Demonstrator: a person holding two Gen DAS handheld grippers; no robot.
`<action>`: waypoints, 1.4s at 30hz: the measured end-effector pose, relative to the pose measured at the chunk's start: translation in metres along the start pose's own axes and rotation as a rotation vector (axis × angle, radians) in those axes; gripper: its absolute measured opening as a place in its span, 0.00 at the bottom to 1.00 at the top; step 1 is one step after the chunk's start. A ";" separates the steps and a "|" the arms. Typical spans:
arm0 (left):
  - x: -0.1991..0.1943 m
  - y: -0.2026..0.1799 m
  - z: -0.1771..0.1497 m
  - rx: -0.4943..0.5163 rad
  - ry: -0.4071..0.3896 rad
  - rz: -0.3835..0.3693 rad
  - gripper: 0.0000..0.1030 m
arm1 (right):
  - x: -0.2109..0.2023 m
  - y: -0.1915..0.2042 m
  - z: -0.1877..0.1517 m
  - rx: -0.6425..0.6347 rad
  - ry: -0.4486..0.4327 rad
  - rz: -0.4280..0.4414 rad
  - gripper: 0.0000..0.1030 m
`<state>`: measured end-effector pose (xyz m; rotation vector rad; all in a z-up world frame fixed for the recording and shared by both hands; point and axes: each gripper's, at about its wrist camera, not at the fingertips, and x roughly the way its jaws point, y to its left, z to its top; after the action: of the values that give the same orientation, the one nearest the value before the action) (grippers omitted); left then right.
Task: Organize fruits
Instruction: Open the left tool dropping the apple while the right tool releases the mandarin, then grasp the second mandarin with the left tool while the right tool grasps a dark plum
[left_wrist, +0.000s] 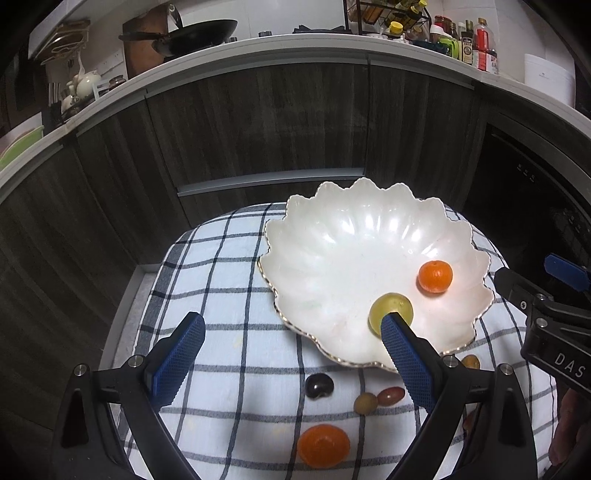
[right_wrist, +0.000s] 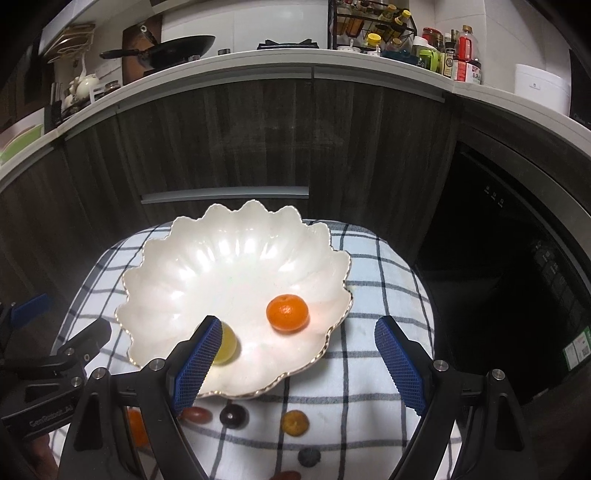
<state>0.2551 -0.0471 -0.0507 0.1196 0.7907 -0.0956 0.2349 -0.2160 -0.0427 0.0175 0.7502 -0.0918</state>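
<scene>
Both grippers hang over the checked cloth (left_wrist: 229, 369), jaws spread wide, nothing held. The left gripper (left_wrist: 291, 354) is parted across the near-left rim of the scalloped white bowl (left_wrist: 332, 236); the right gripper (right_wrist: 295, 360) is parted over the bowl's near-right rim.

Two fruits are home already: a small mandarin (right_wrist: 287, 313) toward the bowl's right side, and a yellow-green grape-like fruit (left_wrist: 391, 312) lower in the basin, half hidden behind a blue pad in each view.

The rest wait on the cloth between the bowl's near rim and the near edge. In the left view there is a dark plum-like fruit (left_wrist: 319, 386), a pale yellow grape (left_wrist: 365, 403) touching a reddish one (left_wrist: 390, 395), and a larger mandarin (left_wrist: 323, 445) closest to the near edge. The right view adds a brownish-orange fruit (right_wrist: 294, 423) and a dark blue-grey berry (right_wrist: 309, 456).

My read: next pick is one of these loose ones. The dark plum-like fruit sits apart from its neighbours, so it looks cleanest for the left gripper. Come straight down, pads either side of its widest part, and close gently, since these round fruits will likely roll or squirt out. Lift clear of the gilt rim before moving in, and release low, away from the two already there.
</scene>
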 end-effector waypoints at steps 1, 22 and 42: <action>-0.001 0.000 -0.003 -0.001 0.000 0.001 0.95 | -0.001 0.001 -0.002 -0.005 -0.001 0.002 0.83; -0.012 0.002 -0.056 0.024 0.000 -0.009 0.95 | -0.010 0.022 -0.040 -0.085 -0.007 0.063 0.83; -0.008 -0.003 -0.091 0.044 0.012 -0.025 0.94 | -0.005 0.030 -0.069 -0.130 0.027 0.110 0.83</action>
<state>0.1846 -0.0362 -0.1085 0.1520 0.8028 -0.1362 0.1869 -0.1826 -0.0907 -0.0641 0.7794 0.0625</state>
